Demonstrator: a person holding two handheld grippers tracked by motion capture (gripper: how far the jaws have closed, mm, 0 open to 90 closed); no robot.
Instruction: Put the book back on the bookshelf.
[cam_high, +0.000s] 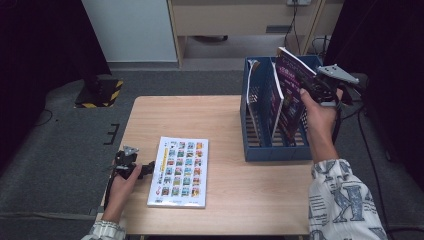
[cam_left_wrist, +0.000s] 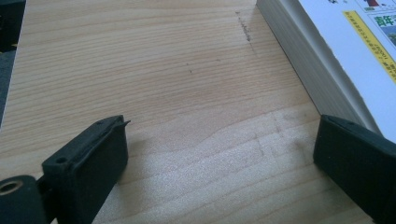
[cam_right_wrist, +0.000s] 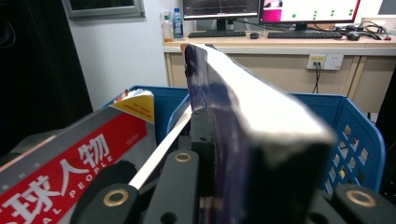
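Right tool, held up in the person's right hand at the far right of the light wooden bench, is pinching a thick book with a dark purple cover; in the right gripper view the black jaws press on either side of the book's lower part, and its white page block rises up and away from the camera. That book stands tilted in the rightmost part of the blue plastic slotted file rack, its top leaning to the left above the rack's rim. Beside it, in the left compartment, another thin magazine stands on edge; the right gripper view shows a red and grey magazine cover with white characters leaning at the left of the held book. Left tool lies low on the bench at the front left, in the person's left hand, with its jaws spread wide and nothing between them but bare wood. Just to its right lies a flat white book with a grid of small coloured pictures on its cover; in the left gripper view one jaw sits just at the book's page edge, though actual contact cannot be told.
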